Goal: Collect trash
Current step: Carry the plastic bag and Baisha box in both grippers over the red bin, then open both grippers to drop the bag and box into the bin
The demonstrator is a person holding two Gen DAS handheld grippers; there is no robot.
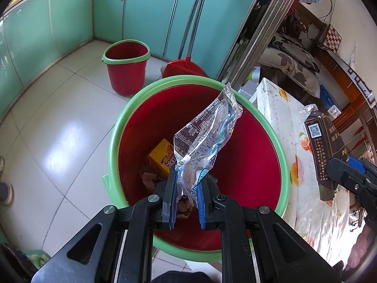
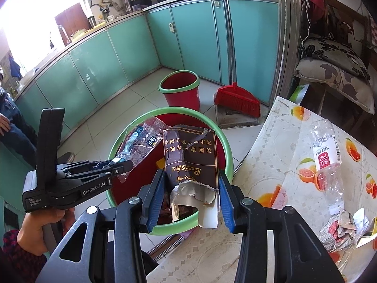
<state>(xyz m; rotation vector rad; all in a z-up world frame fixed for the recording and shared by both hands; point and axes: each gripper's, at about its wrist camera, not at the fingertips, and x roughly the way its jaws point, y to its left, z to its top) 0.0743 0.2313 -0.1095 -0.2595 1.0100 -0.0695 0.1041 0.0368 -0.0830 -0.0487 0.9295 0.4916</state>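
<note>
both loads hang over the red bin (image 1: pixel 235 165) – left claw (image 1: pixel 186 176) pinching a clear wrapper (image 1: pixel 207 129) straight above it, right claw (image 2: pixel 192 188) clamping a torn cigarette pack (image 2: pixel 190 160) at the near rim – release drops them in.

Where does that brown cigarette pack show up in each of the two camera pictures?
Left wrist view: the brown cigarette pack stands at the right edge, over the table, held by the right gripper.
Right wrist view: it fills the centre, between the blue pads.
Shared landmark: the green-rimmed red bucket.
</note>
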